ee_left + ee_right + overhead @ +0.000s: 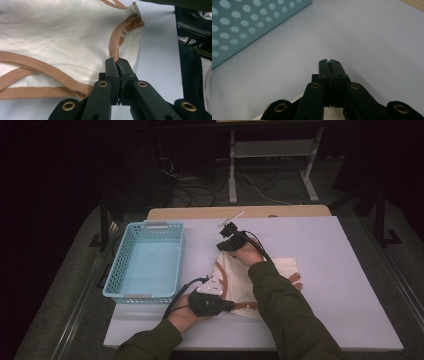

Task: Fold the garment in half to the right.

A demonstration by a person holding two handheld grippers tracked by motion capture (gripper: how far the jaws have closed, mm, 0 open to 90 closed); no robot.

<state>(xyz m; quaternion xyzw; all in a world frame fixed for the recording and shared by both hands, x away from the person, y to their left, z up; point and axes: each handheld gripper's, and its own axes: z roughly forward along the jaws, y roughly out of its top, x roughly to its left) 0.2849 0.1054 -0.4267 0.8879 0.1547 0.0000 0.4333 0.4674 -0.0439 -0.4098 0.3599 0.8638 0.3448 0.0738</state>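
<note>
A cream cloth bag [237, 277] with brown straps [223, 281] lies mid-table. My left gripper [233, 306] comes in from the near side, level with the bag's front edge. Its jaws are shut on a brown strap [115, 42], which runs straight into the tips of the left gripper [117, 61]. My right gripper [221, 245] is at the bag's far left corner. The right gripper [329, 61] has its jaws closed, and a bit of cream cloth [295, 99] shows just beneath them. The right forearm covers part of the bag.
A light blue perforated basket [116, 270] stands empty at the left of the white table [330, 270]; its wall [249, 27] is close by in the right gripper view. A small white stick [234, 216] lies near the far edge. Beyond are table legs and cables on the floor.
</note>
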